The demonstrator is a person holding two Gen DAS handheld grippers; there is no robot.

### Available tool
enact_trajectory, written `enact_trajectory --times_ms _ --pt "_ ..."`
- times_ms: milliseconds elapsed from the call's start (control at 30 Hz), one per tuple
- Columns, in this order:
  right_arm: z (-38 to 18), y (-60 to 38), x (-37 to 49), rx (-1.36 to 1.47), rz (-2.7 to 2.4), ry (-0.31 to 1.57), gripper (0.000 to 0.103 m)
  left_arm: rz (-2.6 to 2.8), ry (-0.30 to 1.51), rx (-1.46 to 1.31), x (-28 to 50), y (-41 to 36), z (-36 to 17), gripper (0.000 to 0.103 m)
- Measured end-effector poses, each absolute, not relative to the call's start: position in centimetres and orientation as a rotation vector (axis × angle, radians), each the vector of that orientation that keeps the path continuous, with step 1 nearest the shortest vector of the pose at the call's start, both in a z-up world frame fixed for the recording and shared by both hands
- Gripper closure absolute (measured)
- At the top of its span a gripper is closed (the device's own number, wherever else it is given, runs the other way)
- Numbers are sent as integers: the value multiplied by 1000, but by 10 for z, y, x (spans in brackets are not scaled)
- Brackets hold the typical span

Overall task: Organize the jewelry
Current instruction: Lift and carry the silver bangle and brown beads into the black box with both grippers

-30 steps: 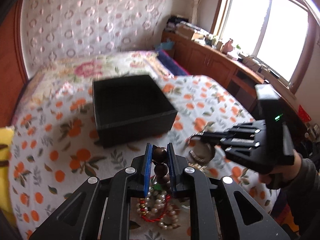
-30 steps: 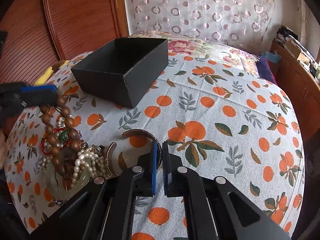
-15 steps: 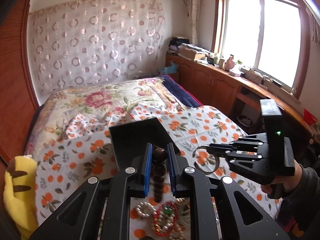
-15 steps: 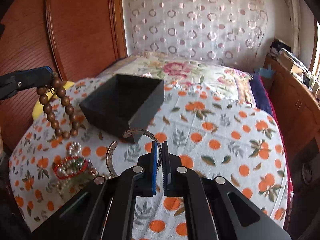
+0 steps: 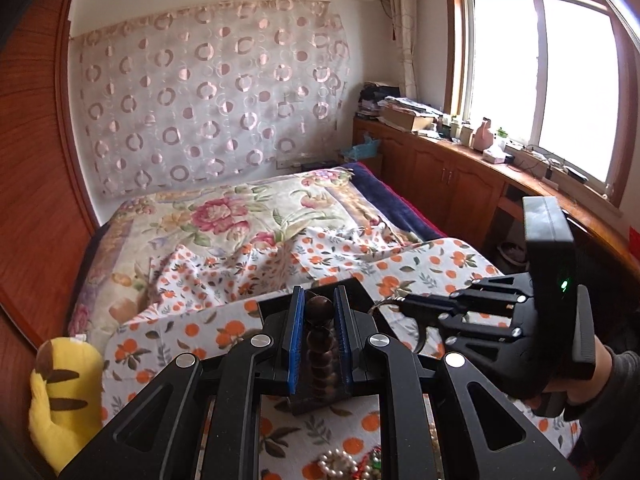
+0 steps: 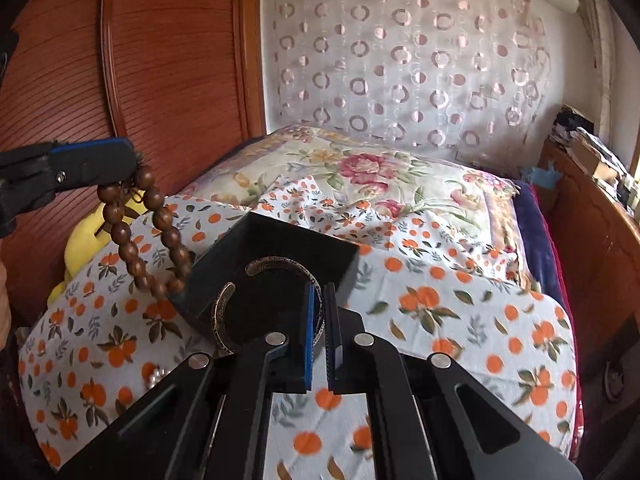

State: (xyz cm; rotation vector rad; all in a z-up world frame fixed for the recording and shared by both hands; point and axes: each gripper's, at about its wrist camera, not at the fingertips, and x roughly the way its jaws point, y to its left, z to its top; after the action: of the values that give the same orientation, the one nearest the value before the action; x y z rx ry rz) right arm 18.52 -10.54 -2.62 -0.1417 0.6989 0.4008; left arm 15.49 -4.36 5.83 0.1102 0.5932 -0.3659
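Observation:
My left gripper (image 5: 319, 312) is shut on a brown wooden bead bracelet (image 5: 319, 344), which hangs in a loop (image 6: 150, 236) left of the black open box (image 6: 320, 248). My right gripper (image 6: 320, 300) is shut on a silver open cuff bangle (image 6: 224, 308) and holds it above the box opening. In the left wrist view the right gripper (image 5: 404, 302) reaches in from the right, and the box (image 5: 360, 292) is mostly hidden behind my left fingers.
The box sits on an orange-print cloth (image 6: 460, 312) over a floral bed cover (image 5: 224, 216). Pearl and red bead jewelry (image 5: 344, 464) lies near the bottom. A yellow plush toy (image 5: 64, 392) is at left. Wooden cabinets (image 5: 452, 184) run along the window.
Both grippers have risen off the cloth with their pieces. The bead bracelet left the jewelry pile; the bangle has moved over the box.

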Motion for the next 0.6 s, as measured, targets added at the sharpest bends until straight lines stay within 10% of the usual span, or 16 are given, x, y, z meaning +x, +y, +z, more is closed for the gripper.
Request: enact_trajectory --times_ms 600 --pt "-37 -123 172 -138 410 709 91 -361 632 102 186 -55 42 89"
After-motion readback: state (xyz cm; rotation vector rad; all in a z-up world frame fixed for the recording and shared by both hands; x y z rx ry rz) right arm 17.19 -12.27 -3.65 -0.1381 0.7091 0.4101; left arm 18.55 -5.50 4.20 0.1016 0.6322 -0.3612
